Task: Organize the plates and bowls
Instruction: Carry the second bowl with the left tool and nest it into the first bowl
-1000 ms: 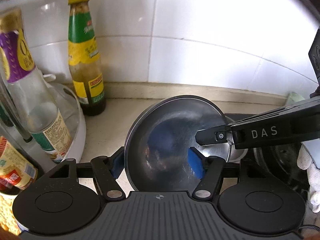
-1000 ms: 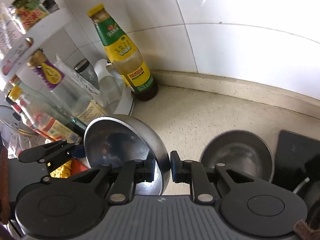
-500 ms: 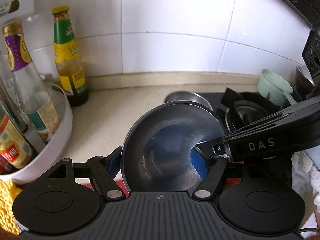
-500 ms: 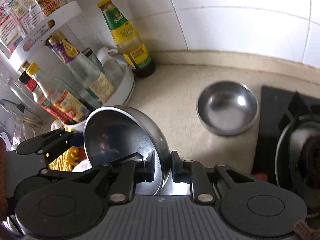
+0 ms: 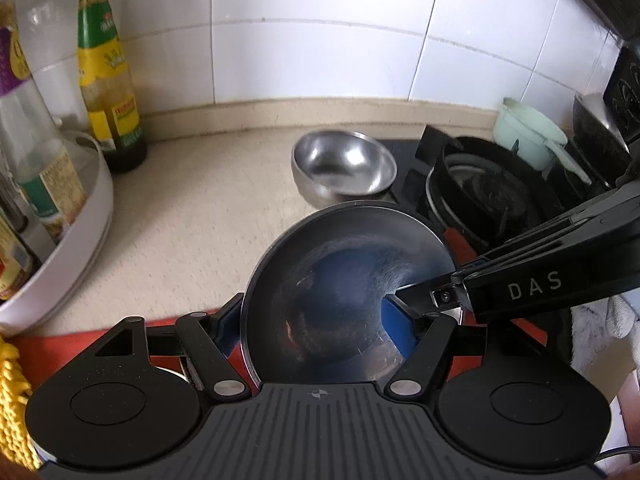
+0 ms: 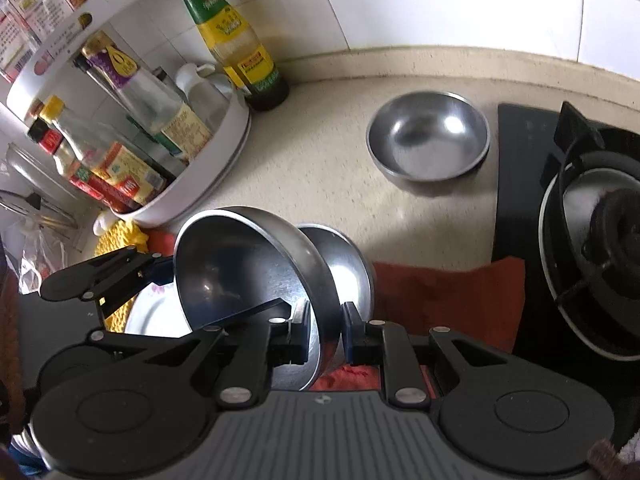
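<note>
Both claws have carried the tilted round stainless-steel bowl (image 6: 240, 276) back from the white tiled wall (image 5: 320, 40); the tall green-and-yellow-labelled sauce bottle (image 5: 108, 80), close a second ago, now sits well off to the left. A second steel bowl (image 5: 344, 166) is now in full view, upright on the speckled beige counter (image 5: 192, 216) beside the black gas hob (image 5: 492, 196).

Right claw (image 6: 325, 334): jaws nearly together, clamped on the carried bowl's thin rim, 1 pad inside, 1 outside. Left claw (image 5: 312, 326): blue pads (image 5: 396, 326) straddle the bowl body, roughly half spread. Can't tell if they press it or just flank it.

Below the carried bowl in the right wrist view: a 3rd steel bowl (image 6: 348, 264) on a red cloth (image 6: 448, 292), with a white plate (image 6: 156, 316) to its left. My read: the carried bowl is heading for a stack, likely nesting into that 3rd bowl; not released yet.

Materials: bowls are brushed steel, hemispherical, smooth and slippery, so a rim pinch could let it swing. Cloth looks soft and should damp the set-down. A white round turntable rack (image 6: 208, 176) holds glass bottles, well apart from the move.
</note>
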Tool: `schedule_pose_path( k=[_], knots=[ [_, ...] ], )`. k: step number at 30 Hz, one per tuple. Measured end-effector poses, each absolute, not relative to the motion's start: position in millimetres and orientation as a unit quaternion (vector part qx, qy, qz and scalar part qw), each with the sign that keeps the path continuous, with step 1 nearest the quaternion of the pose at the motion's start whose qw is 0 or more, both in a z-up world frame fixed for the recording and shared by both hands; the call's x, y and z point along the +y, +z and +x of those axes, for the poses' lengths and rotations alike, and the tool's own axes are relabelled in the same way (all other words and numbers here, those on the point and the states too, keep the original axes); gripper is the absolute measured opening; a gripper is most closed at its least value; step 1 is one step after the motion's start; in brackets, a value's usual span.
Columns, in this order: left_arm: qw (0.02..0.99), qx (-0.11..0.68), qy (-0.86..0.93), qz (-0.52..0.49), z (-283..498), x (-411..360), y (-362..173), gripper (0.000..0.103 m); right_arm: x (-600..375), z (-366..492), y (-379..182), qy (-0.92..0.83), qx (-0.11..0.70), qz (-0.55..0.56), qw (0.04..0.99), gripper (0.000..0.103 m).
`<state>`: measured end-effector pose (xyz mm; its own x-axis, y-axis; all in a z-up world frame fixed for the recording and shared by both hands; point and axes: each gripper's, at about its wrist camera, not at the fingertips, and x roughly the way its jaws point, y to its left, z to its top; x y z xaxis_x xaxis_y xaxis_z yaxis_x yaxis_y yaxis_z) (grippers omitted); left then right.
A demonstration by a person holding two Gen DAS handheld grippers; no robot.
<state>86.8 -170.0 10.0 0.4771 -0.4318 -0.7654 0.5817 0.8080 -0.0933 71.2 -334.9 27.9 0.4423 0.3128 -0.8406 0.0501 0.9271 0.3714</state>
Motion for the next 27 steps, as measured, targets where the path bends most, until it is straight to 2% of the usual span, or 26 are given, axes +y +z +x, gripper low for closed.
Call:
schedule_pose_path(
  k=[14,27],
  knots=[
    [0.845,0.447,-0.277,0.098,106.1,-170.9,-8.6,0.072,-331.2,89.7,7.2,0.08,0.548,0.157,0.818,0.017],
    [0.864,0.41,-0.267,0.115,115.3,-168.7,8.4,0.078,-334.9,91.7,37.0,0.058,0.51,0.091,0.854,0.025]
  ],
)
